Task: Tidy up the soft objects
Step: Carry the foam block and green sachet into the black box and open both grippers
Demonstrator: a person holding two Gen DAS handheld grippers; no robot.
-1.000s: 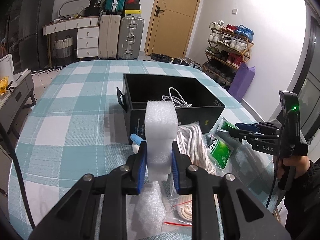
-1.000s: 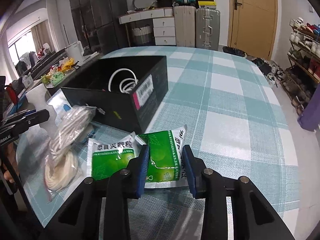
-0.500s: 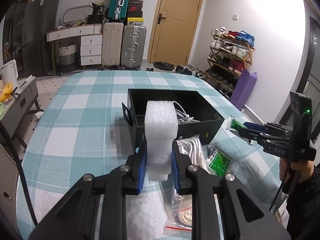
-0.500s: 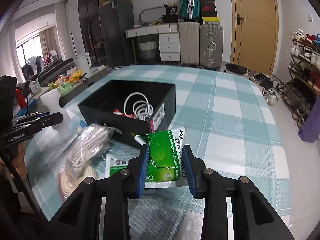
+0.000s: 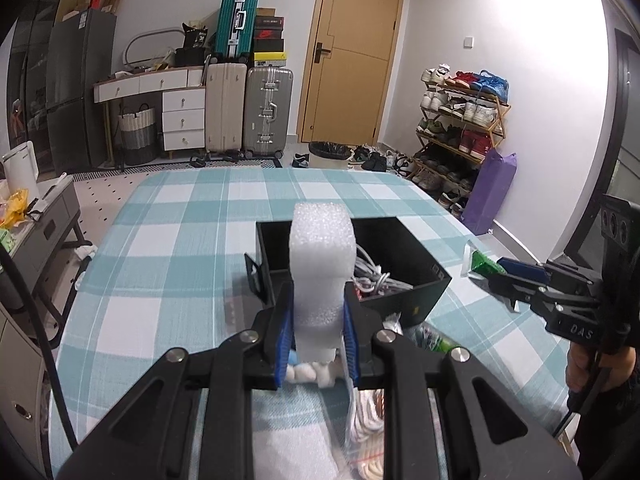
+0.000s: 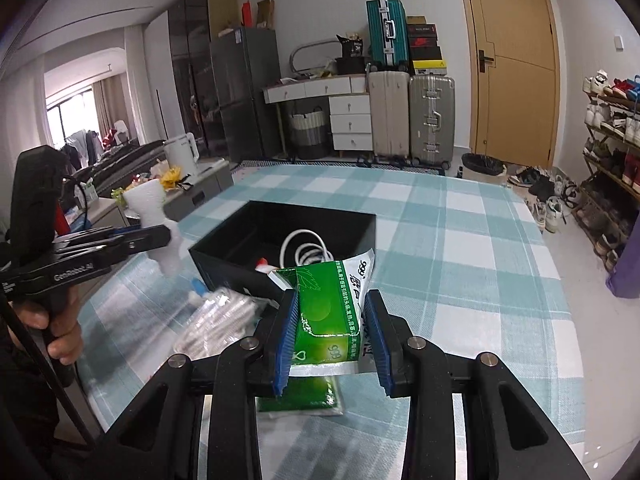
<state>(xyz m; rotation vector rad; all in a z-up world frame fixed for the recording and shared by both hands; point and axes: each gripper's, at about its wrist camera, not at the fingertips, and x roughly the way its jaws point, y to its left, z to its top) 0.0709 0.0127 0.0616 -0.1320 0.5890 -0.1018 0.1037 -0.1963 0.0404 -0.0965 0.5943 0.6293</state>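
Observation:
My left gripper (image 5: 316,330) is shut on a white foam block (image 5: 322,268) and holds it upright above the table, just in front of the black box (image 5: 424,258). My right gripper (image 6: 331,340) is shut on a green sachet (image 6: 334,308), lifted above the table near the box (image 6: 224,254). The box holds white coiled cable (image 6: 306,250). The right gripper also shows in the left wrist view (image 5: 504,276), to the right of the box. The left gripper with the foam shows in the right wrist view (image 6: 156,236).
A bagged white rope (image 5: 366,412) and a second green sachet (image 6: 300,400) lie on the checked tablecloth (image 5: 160,280) in front of the box. More foam (image 5: 312,370) lies under the left gripper. Suitcases, drawers and a shoe rack stand behind the table.
Both grippers have risen from the table with their loads, the foam block and the green sachet. Both now sit higher, looking down into the box.

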